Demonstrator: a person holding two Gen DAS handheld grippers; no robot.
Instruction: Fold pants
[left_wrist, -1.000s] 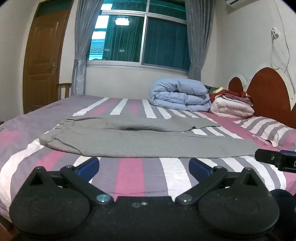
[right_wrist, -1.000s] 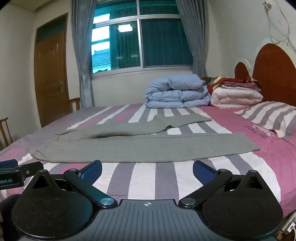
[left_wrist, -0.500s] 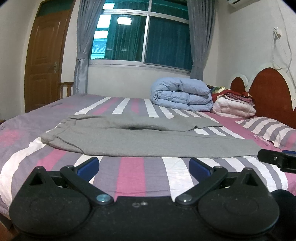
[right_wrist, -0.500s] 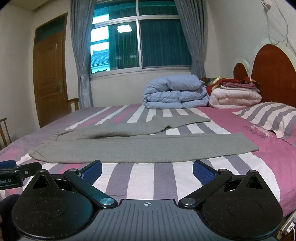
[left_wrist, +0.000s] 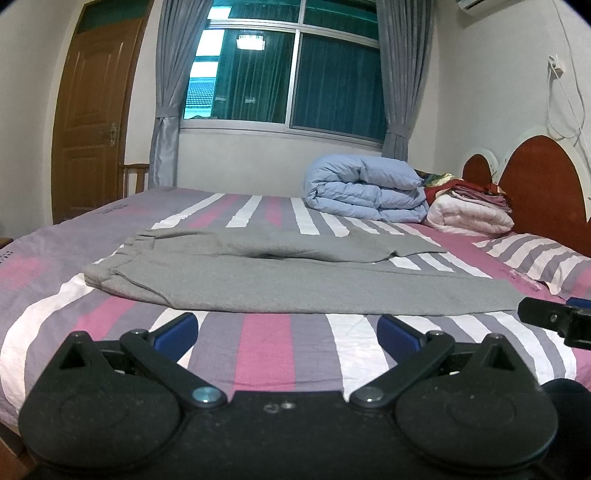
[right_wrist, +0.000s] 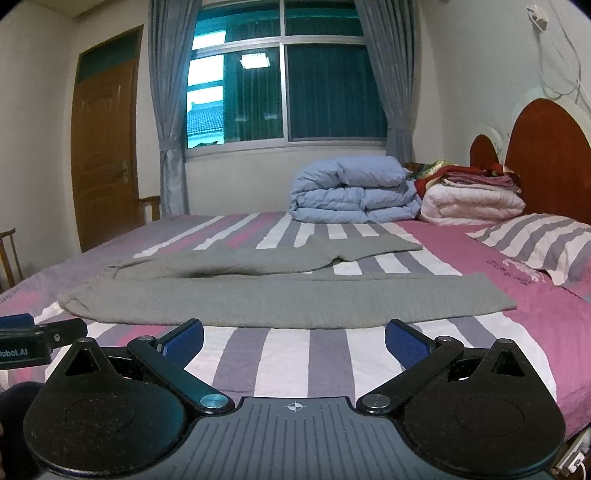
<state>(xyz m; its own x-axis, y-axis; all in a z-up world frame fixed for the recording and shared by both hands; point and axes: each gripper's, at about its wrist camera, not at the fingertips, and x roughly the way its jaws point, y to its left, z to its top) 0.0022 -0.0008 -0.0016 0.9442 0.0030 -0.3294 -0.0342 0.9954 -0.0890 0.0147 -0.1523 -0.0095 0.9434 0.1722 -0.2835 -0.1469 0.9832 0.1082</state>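
Both grippers, left gripper (left_wrist: 287, 334) and right gripper (right_wrist: 293, 338), sit wide apart at frame bottom, short of the gray pants (left_wrist: 295, 280) mid-frame on the striped bed (left_wrist: 288, 350).

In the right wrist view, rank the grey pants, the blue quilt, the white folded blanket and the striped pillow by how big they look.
1. Grey pants, widest by far, though also nearest.
2. Blue quilt.
3 and 4. White folded blanket and striped pillow look alike; the pillow is cut off at the frame edge, so I won't rank them.
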